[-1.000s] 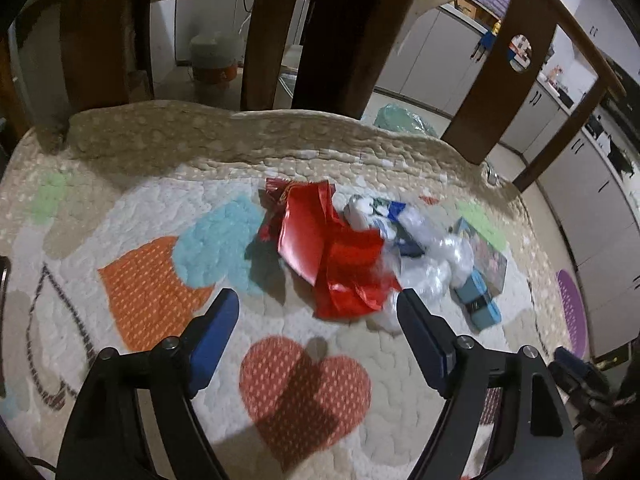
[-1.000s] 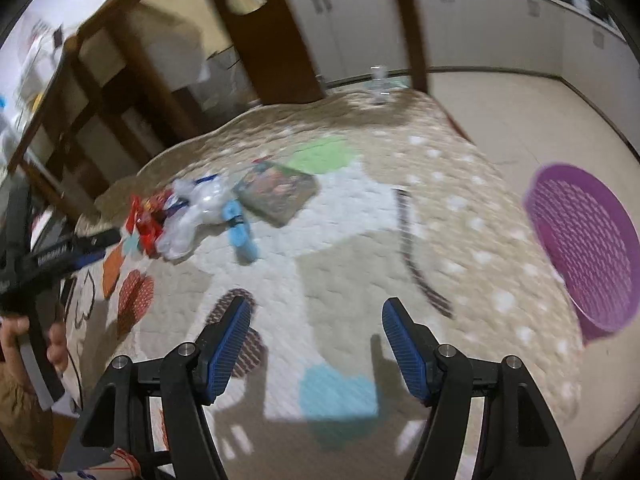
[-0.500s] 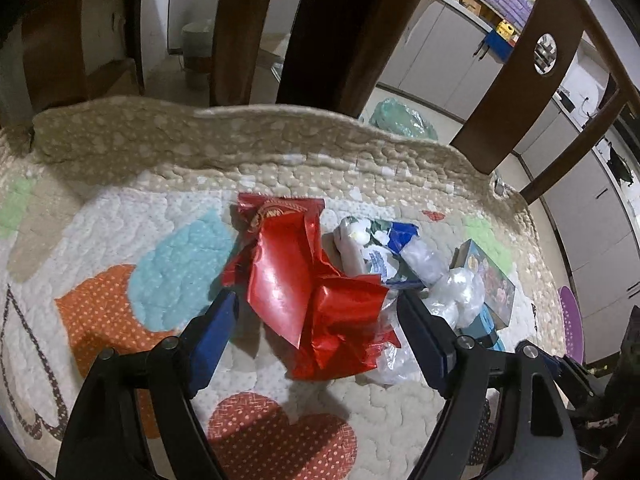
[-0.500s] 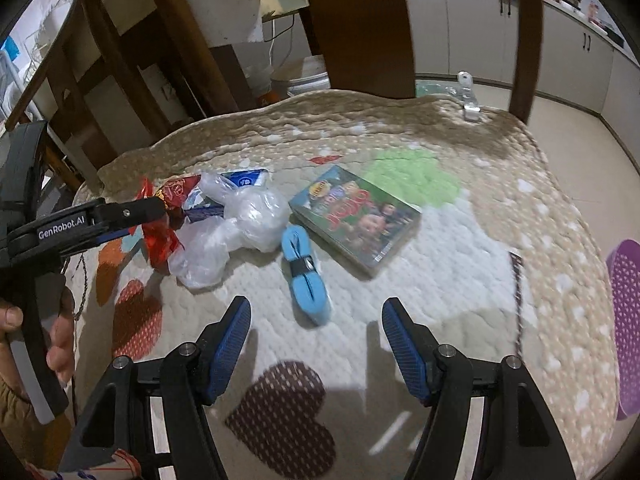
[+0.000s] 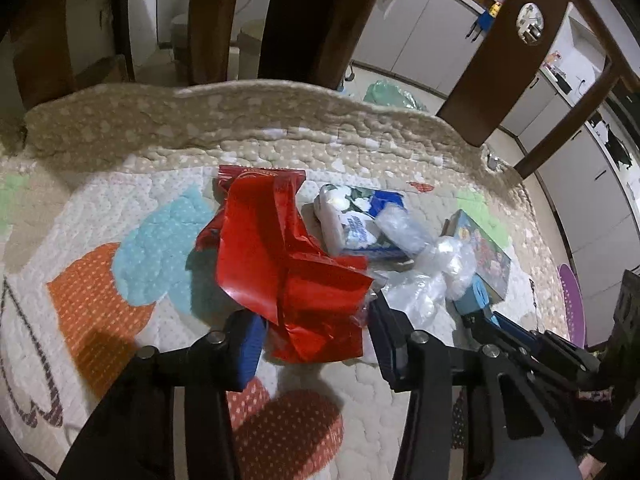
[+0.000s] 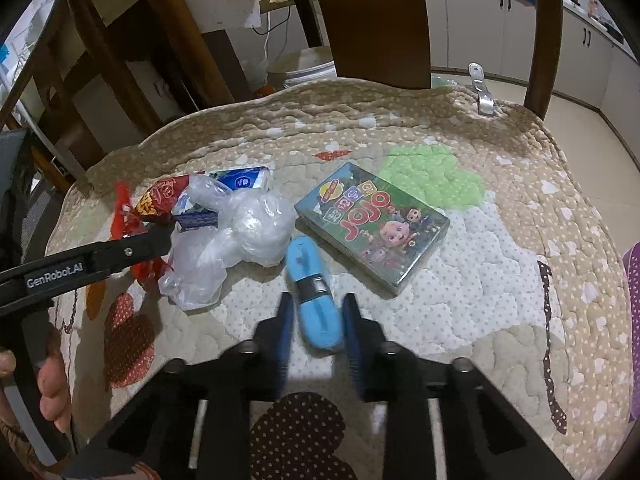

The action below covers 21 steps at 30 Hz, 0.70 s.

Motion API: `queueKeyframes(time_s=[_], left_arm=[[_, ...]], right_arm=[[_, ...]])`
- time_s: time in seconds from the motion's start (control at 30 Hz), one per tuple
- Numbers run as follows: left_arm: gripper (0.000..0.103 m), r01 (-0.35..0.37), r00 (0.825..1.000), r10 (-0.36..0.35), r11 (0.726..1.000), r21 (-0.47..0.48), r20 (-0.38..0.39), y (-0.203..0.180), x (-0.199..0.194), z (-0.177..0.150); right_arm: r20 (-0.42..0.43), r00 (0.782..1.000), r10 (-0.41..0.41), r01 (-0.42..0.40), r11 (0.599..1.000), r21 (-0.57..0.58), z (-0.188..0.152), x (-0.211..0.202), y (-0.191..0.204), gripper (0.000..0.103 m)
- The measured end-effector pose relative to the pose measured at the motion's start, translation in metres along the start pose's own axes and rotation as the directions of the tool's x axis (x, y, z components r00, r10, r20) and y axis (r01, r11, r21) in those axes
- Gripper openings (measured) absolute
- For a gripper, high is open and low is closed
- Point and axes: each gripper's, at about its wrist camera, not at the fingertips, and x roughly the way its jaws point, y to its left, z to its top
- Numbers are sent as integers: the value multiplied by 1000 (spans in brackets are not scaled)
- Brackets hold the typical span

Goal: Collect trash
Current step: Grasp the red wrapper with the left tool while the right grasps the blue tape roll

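Note:
A crumpled red foil wrapper (image 5: 288,276) lies on the quilted mat (image 5: 100,240); my left gripper (image 5: 316,344) is half closed around its near end, fingers on either side. A clear plastic bag (image 6: 236,240), a blue-white tissue pack (image 5: 360,224) and a red snack packet (image 6: 160,200) lie beside it. A light blue roll with a dark band (image 6: 316,292) lies between the fingers of my right gripper (image 6: 316,332), whose jaws are narrowed close to its sides. Contact is unclear for both.
A Jojo picture box (image 6: 372,224) lies right of the blue roll. A purple basket (image 6: 632,272) sits at the mat's right edge. Dark wooden chair legs (image 5: 304,20) stand behind the mat. A metal clip (image 6: 482,92) lies at the far edge.
Both grippers moved forward to the pile. The left jaws narrowed around the red wrapper. The right jaws narrowed around the blue roll.

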Motion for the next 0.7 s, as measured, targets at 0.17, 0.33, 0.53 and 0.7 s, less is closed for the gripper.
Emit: queueKeyframes(time_s=[0.17, 0.33, 0.53, 0.7], left_arm=[[46, -10, 999, 10, 1000, 19, 37, -6, -32, -16], [46, -64, 996, 61, 997, 41, 69, -13, -62, -35], [46, -166, 982, 158, 983, 80, 107, -27, -85, -57], [46, -227, 971, 217, 969, 98, 104, -36, -96, -70]], right_arm=[[10, 1000, 27, -27, 1000, 4, -5, -11, -3, 18], [12, 998, 56, -57, 998, 36, -14, -27, -10, 18], [29, 996, 86, -88, 993, 72, -33, -52, -16, 18], [52, 994, 99, -103, 991, 84, -49, -73, -16, 18]])
